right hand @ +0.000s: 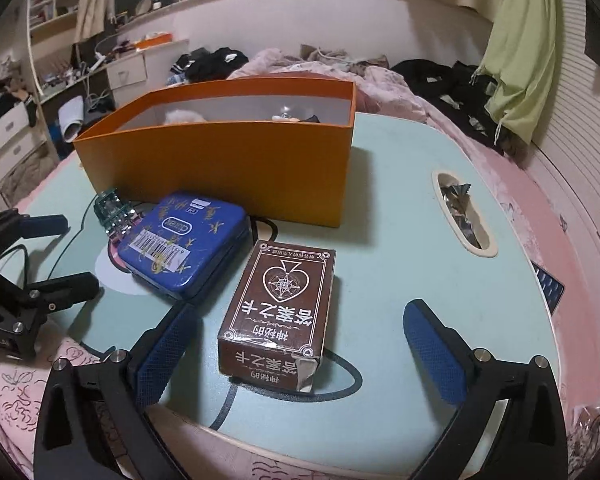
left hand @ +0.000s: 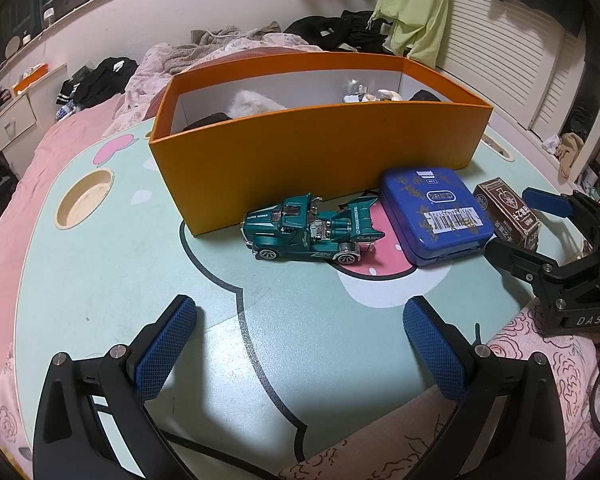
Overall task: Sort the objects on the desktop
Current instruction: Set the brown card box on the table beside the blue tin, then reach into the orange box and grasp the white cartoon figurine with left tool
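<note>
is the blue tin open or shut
Shut: the flat blue metal tin has its lid seated flush all round, no gap showing in either view.

An orange box (left hand: pixel 316 152) with a white inside stands at twelve o'clock; a teal toy truck (left hand: pixel 312 230), a gold-scribbled blue tin (left hand: pixel 436 216) and a brown card box (right hand: pixel 278 312) rest on the mint tabletop (left hand: pixel 112 276).

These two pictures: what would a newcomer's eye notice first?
The big orange box at the back of the table, then the green toy truck and blue tin before it. In the right wrist view, the brown card box lies between the open right gripper fingers.
</note>
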Motion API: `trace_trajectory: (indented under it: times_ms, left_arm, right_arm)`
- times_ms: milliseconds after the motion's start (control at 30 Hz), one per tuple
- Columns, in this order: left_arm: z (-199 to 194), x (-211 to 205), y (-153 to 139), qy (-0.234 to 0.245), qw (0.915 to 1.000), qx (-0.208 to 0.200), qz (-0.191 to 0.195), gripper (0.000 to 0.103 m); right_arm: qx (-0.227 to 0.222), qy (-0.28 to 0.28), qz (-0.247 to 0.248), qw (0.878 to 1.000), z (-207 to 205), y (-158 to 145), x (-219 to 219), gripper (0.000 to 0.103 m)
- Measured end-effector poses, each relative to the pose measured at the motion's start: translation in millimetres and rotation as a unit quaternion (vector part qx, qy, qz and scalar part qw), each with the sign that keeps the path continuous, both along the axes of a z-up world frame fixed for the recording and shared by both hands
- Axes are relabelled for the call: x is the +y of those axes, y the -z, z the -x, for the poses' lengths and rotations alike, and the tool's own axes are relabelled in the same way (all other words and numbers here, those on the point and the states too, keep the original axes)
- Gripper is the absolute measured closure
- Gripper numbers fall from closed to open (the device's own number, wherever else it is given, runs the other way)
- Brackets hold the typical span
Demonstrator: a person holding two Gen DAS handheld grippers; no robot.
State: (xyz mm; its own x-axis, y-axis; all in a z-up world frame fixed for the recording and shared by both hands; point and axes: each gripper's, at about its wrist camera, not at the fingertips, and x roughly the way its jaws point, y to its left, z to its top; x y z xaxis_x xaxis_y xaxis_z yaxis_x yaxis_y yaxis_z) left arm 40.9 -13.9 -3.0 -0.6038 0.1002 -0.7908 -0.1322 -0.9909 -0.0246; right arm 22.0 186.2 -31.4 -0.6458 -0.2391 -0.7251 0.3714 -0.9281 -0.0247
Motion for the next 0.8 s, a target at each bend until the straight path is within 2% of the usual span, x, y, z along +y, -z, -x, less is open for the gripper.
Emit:
trace_trajectory:
  times_ms: [300,367,467,533,600,700,800]
  left_arm:
    - [-3,-5,-8,-0.013,0.9999,0.001,-0.005,0.003]
    - [-8,-7,-29,-0.018,0.9994,0.017,-0.023,0.008]
    - [-8,-6,-70,0.005,0.9951,0.050,-0.085,0.015]
    - [5,0,-93,0.028,0.9928,0.054,-0.103,0.022]
    - [32,9,-110,0.047,0.9911,0.033,-0.120,0.039]
    - [94,27,-107,0.056,0.9804,-0.062,-0.178,0.041]
    - [139,42,-89,0.040,0.9723,-0.126,-0.193,0.041]
  right_arm:
    - [0.001,-0.001,0.001,1.000,-1,0,0,0.000]
    - [0.001,-0.001,0.001,1.000,-1,-1,-1,0.000]
    - [0.001,-0.001,0.001,1.000,-1,-1,-1,0.000]
    - [0.001,-0.001,0.001,1.000,-1,-1,-1,0.000]
    - [0.001,-0.001,0.001,1.000,-1,-1,0,0.000]
    - [0.001,-0.001,0.001,1.000,-1,-1,0,0.000]
    - [0.001,-0.001,0.002,1.000,-1,-1,0,0.000]
